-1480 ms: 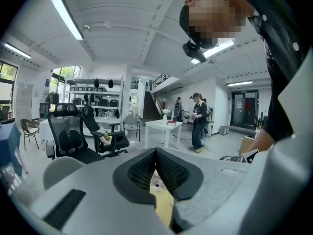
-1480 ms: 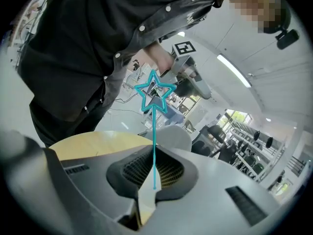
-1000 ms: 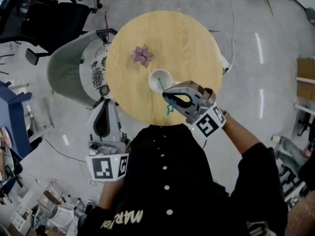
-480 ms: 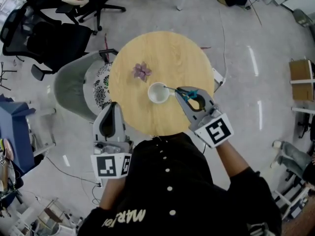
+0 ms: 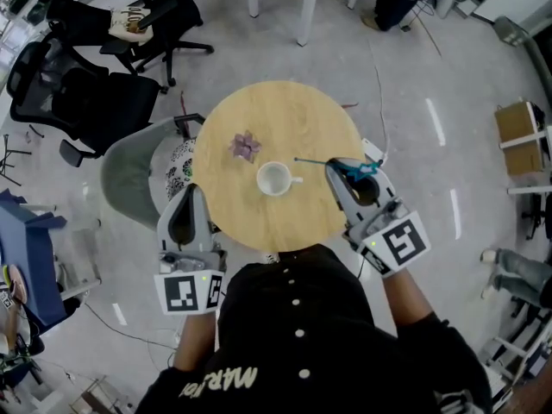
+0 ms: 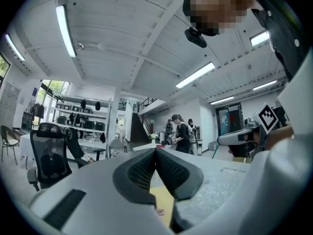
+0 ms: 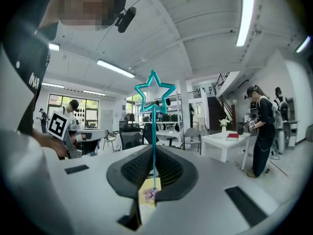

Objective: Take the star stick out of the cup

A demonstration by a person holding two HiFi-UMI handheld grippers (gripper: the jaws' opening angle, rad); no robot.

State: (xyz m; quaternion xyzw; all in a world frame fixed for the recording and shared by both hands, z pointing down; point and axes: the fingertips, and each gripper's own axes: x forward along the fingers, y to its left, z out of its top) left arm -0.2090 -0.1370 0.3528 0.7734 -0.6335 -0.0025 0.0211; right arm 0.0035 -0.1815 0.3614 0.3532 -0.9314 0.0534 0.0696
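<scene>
– What stood furthest left?

– A grey chair point(image 5: 121, 175), pushed up against the left edge of the round desk point(image 5: 302, 115). Just beside it, off the desk's near-left edge, hung the left gripper point(image 5: 193, 193). In the left gripper view its pads were pressed together with nothing between them point(image 6: 156, 152).

– And on the desk itself?

– A small purple flower point(image 5: 246, 146) lay left of the middle. The white cup point(image 5: 276, 179) stood close to its right, apart from it, handle turned toward the right edge. Nothing stuck out of the cup.

– So where was the star stick?

– Clear of the cup, lying roughly level above the desk's right edge point(image 5: 360, 169), thin end toward the cup and star end past the edge. The right gripper point(image 5: 335, 167) was pinching it. In the right gripper view the teal stem point(image 7: 154, 131) ran up between the closed pads point(image 7: 154, 154), and the star outline showed above them.
</scene>
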